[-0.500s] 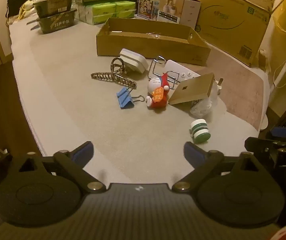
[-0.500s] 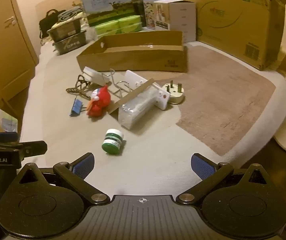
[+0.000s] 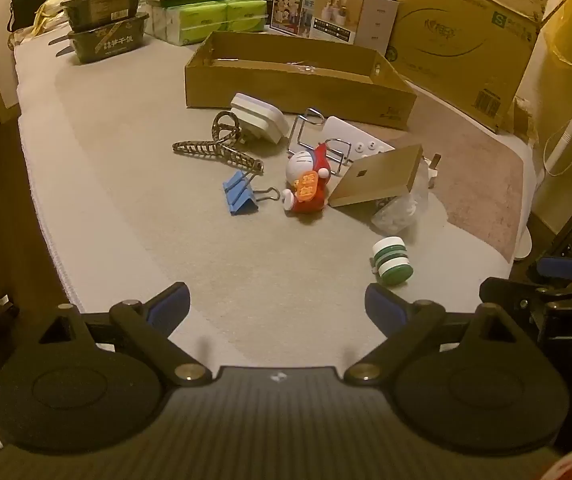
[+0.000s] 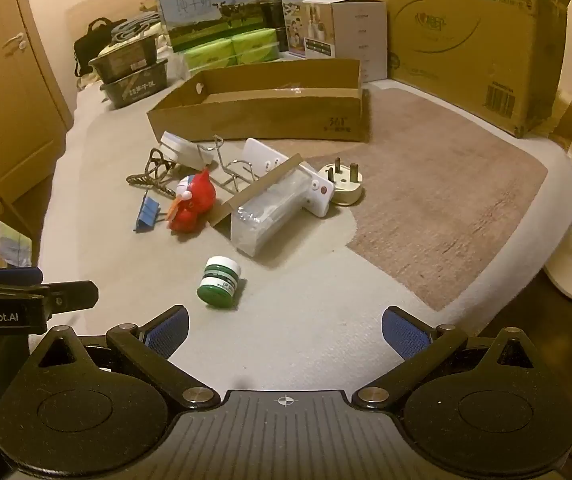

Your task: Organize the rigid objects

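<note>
Both hand-held grippers spread wide, nothing between the pads: left hand-held gripper [image 3: 277,306] and right hand-held gripper [image 4: 285,328] hover over the near edge of the bed [image 3: 126,184], tilted down toward the clutter.

Clutter sits mid-bed in one loose group. Green-and-white jar [image 4: 219,282] lies on its side, nearest, apart from the rest. Further in: blue binder clip [image 3: 240,197] on the left, red-and-white figurine [image 3: 307,182] just right of it. A tan card [image 3: 378,180] leans over a clear plastic pack [image 4: 268,218]. Behind them a wire rack [image 3: 318,136], white power strip [image 4: 286,164], white adapter [image 3: 260,118] and patterned hair claw [image 3: 222,148]. Round white plug [image 4: 344,184] at the right end, prongs up. Shallow open cardboard tray [image 4: 262,116] stands just beyond the group; nothing seen inside it.
</note>
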The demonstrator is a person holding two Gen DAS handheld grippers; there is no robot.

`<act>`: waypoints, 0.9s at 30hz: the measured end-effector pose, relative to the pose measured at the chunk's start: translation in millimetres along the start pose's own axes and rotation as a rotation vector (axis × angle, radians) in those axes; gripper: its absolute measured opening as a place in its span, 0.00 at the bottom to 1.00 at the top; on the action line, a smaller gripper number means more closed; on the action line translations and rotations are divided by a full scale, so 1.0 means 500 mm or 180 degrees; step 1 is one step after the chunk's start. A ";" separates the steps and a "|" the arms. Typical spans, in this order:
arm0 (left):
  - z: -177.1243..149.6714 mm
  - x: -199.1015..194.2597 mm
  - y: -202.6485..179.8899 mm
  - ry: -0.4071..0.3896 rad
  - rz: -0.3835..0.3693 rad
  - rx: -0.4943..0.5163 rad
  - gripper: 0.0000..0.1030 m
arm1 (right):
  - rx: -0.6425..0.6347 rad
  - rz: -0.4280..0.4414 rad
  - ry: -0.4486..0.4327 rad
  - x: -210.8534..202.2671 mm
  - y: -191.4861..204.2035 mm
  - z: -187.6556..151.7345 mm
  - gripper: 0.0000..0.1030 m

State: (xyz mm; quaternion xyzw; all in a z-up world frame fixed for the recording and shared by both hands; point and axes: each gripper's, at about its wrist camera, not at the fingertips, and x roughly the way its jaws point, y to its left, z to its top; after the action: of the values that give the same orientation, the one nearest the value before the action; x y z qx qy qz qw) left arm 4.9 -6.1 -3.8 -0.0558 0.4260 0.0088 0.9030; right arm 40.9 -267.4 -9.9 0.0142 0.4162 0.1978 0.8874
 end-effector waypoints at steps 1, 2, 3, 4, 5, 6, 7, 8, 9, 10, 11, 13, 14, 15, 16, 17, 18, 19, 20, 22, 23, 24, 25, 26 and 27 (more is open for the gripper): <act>0.000 0.001 0.000 0.0006 -0.0005 0.0003 0.90 | 0.0003 -0.0003 0.0003 0.000 0.000 0.000 0.99; 0.000 0.001 0.001 0.0011 -0.0012 0.0002 0.90 | 0.0007 -0.0007 0.0002 0.000 0.000 -0.001 1.00; 0.001 0.002 0.000 0.0014 -0.0014 -0.0002 0.90 | 0.0013 -0.0004 -0.0003 -0.001 -0.001 -0.001 0.99; 0.000 0.001 0.000 0.0012 -0.0018 -0.0005 0.90 | 0.0013 -0.0004 -0.0006 -0.002 -0.001 -0.001 0.99; 0.001 0.001 0.000 0.0010 -0.0019 -0.0004 0.90 | 0.0011 -0.0003 -0.0005 -0.002 -0.001 -0.001 0.99; 0.001 0.000 0.000 0.0010 -0.0020 -0.0002 0.90 | 0.0010 -0.0003 -0.0004 -0.002 -0.001 -0.001 0.99; 0.001 0.001 0.000 0.0011 -0.0021 -0.0003 0.90 | 0.0013 0.0000 -0.0004 -0.002 -0.001 -0.001 1.00; 0.001 0.001 0.000 0.0010 -0.0021 -0.0006 0.90 | 0.0013 0.0000 -0.0006 -0.002 -0.001 -0.001 0.99; 0.001 0.001 0.000 0.0011 -0.0024 -0.0006 0.90 | 0.0015 0.0001 -0.0006 -0.002 0.000 -0.001 0.99; -0.001 0.002 0.000 0.0011 -0.0023 -0.0004 0.90 | 0.0014 0.0002 -0.0002 -0.002 0.000 -0.001 1.00; -0.001 0.001 0.000 0.0010 -0.0026 -0.0004 0.90 | 0.0014 0.0002 -0.0001 -0.002 0.000 -0.001 1.00; -0.001 0.001 0.000 0.0016 -0.0027 -0.0008 0.90 | 0.0010 0.0003 0.0003 -0.002 0.000 -0.001 0.99; -0.001 0.001 -0.001 0.0014 -0.0026 -0.0005 0.90 | 0.0010 0.0004 0.0003 -0.002 0.001 -0.001 0.99; -0.001 0.001 0.000 0.0012 -0.0028 -0.0005 0.90 | 0.0009 0.0004 0.0006 -0.002 0.001 0.000 0.99; 0.000 0.001 0.000 0.0014 -0.0028 -0.0009 0.90 | 0.0008 0.0002 0.0005 -0.002 0.002 0.000 0.99; 0.000 0.001 0.000 0.0011 -0.0029 -0.0011 0.90 | 0.0009 0.0000 0.0002 -0.002 0.002 -0.001 0.99; 0.000 0.001 0.000 0.0013 -0.0029 -0.0006 0.90 | 0.0009 -0.0002 -0.0002 -0.002 0.001 0.000 0.99; 0.000 0.000 0.000 0.0014 -0.0029 -0.0006 0.90 | 0.0011 -0.0003 0.0002 -0.002 0.002 0.000 0.99; -0.001 0.001 0.000 0.0012 -0.0031 -0.0012 0.90 | 0.0009 -0.0003 0.0004 -0.001 0.002 0.000 0.99; 0.000 0.000 0.000 0.0013 -0.0029 -0.0008 0.90 | 0.0008 -0.0002 0.0005 -0.001 0.002 0.000 0.99; 0.000 0.000 0.000 0.0012 -0.0027 -0.0006 0.90 | 0.0009 -0.0001 0.0004 -0.001 0.002 0.000 0.99; 0.000 0.001 0.000 0.0013 -0.0029 -0.0007 0.90 | 0.0009 -0.0001 0.0005 -0.001 0.002 0.000 0.99; 0.000 0.001 0.000 0.0014 -0.0030 -0.0009 0.90 | 0.0008 -0.0001 0.0003 -0.001 0.002 0.000 0.99; 0.000 0.001 -0.001 0.0012 -0.0026 -0.0004 0.90 | 0.0008 -0.0001 0.0004 -0.001 0.002 0.000 0.99; 0.000 0.001 -0.001 0.0009 -0.0022 -0.0002 0.90 | 0.0010 -0.0002 0.0004 -0.001 0.002 0.000 0.99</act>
State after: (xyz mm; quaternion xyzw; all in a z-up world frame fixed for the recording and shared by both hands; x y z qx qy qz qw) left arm 5.1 -6.7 -4.2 -0.0576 0.4271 0.0058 0.9023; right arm 40.3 -266.8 -9.4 0.0153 0.4171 0.1969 0.8872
